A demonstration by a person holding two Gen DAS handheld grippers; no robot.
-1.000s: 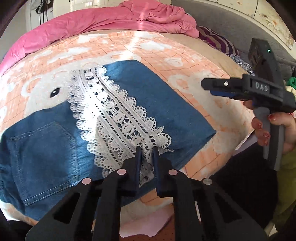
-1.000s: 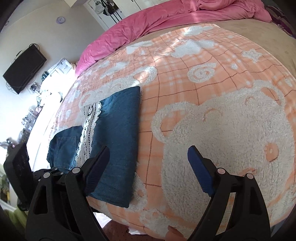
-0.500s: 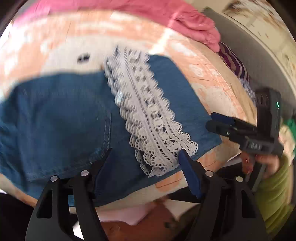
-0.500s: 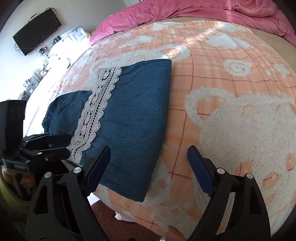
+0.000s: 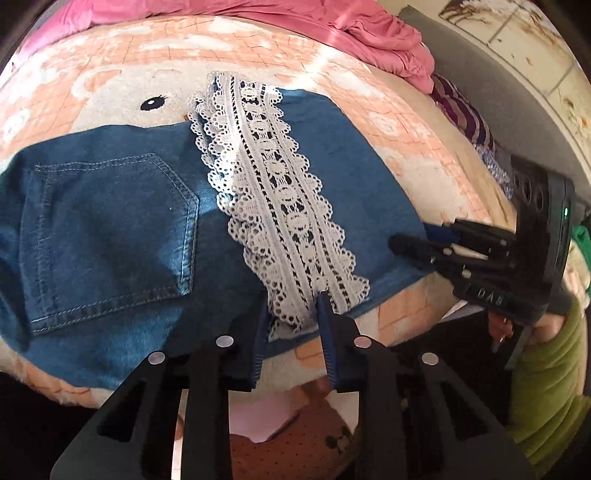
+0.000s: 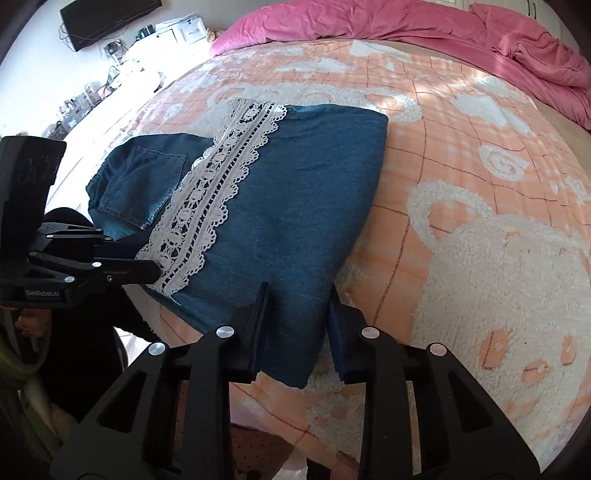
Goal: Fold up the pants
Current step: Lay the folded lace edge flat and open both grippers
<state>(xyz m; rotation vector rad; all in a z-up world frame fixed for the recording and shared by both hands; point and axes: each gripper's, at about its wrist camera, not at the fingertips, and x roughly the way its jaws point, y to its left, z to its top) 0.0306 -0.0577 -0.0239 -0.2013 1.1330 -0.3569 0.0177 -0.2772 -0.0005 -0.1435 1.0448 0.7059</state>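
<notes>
Blue denim pants with a white lace band lie folded on the bed; they also show in the right wrist view. My left gripper is partly open, its fingers straddling the near end of the lace band at the pants' near edge. My right gripper is partly open, its fingers straddling the near edge of the plain denim fold. Each gripper shows in the other's view: the right one at the fold's right corner, the left one at the lace end.
The pants rest on an orange fleece blanket with white bears. A pink duvet is bunched along the far side. The bed's near edge drops off just under both grippers. A TV and cluttered shelves stand far left.
Both grippers have moved down to the pants' near edge and narrowed from wide open. The left gripper was shut one second ago, opened wide, then narrowed around the lace end.
</notes>
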